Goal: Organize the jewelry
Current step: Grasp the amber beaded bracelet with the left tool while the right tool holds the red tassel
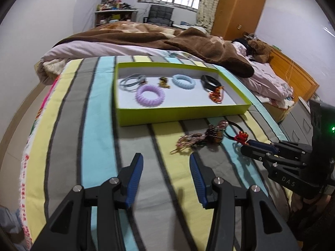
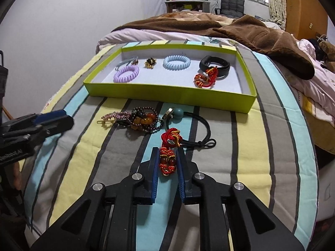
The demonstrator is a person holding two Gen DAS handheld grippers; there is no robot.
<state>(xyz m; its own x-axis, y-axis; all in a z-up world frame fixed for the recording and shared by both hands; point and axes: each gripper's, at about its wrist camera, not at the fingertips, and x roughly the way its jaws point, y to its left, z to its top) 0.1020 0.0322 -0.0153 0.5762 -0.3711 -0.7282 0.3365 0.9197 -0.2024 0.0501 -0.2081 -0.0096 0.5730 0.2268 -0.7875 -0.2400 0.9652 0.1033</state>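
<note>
Right gripper (image 2: 167, 159) clamps red knotted bracelet (image 2: 167, 161); left gripper (image 1: 166, 165) apart (nothing between)

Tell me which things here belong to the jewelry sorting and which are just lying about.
Part of the job:
green tray
red knotted bracelet in the right gripper
dark bead bracelet
black hair tie

Lying about:
brown blanket
teddy bear
black chair

- One green tray (image 2: 167, 97) on the striped cover.
- Two coil hair rings: one purple (image 2: 126, 73), one blue (image 2: 176, 62).
- Two red knotted cord ornaments: one in tray (image 2: 204, 78), one outside (image 2: 169, 154).
- One black band (image 2: 214, 65).
- One small gold piece (image 2: 150, 62).
- One dark bead bracelet (image 2: 144, 120).
- Two grippers: left (image 1: 166, 163), right (image 2: 168, 156).
</note>
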